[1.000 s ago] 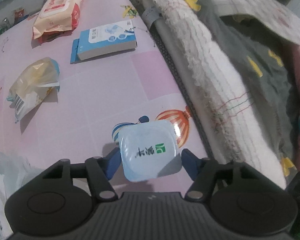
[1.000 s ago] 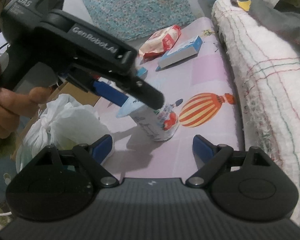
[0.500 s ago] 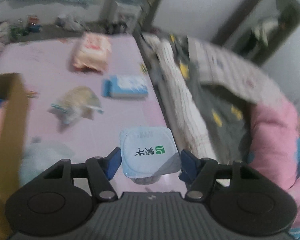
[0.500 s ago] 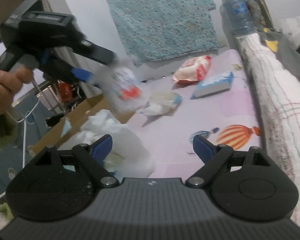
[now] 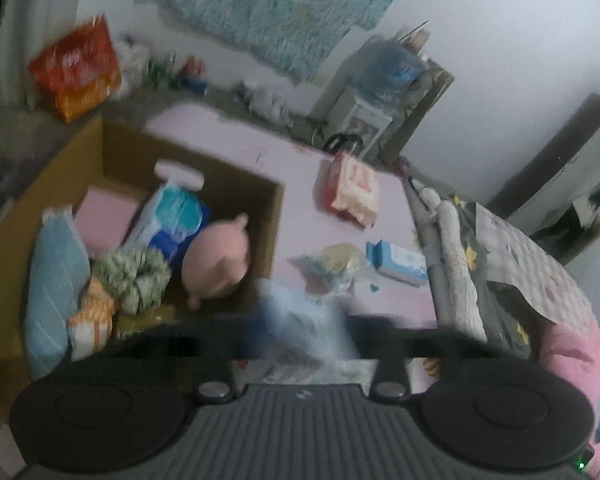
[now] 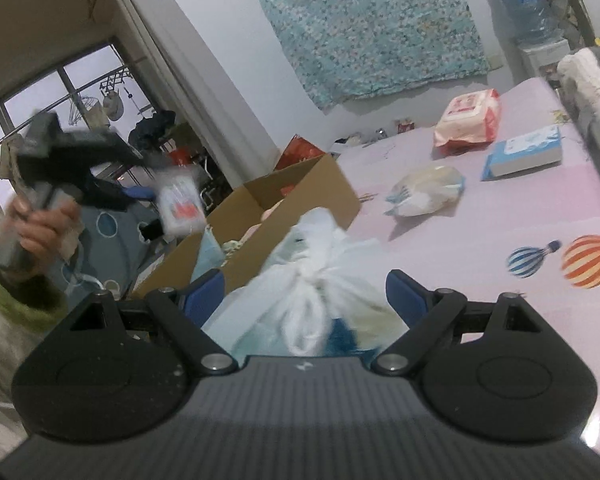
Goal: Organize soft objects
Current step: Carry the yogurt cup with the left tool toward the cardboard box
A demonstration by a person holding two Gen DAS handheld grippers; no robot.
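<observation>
Left hand [image 6: 40,228] raised beside brown cardboard box [image 6: 300,196].
Our left claw [image 5: 304,324], jaws just closing, grips blurred white plastic cup [image 6: 178,204]; right claw [image 6: 304,300] wide.

A white wall [image 6: 228,12] bears a teal patterned cloth [image 6: 372,24] beside a window [image 6: 56,92].

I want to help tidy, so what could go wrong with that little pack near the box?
The left tongs have just been closing on the small tissue pack in mid-air; it might slip and fall outside the cardboard box. The box looks crowded around the pink plush pig, so the pack could roll out. The open right tongs might snag the white plastic bag.
</observation>
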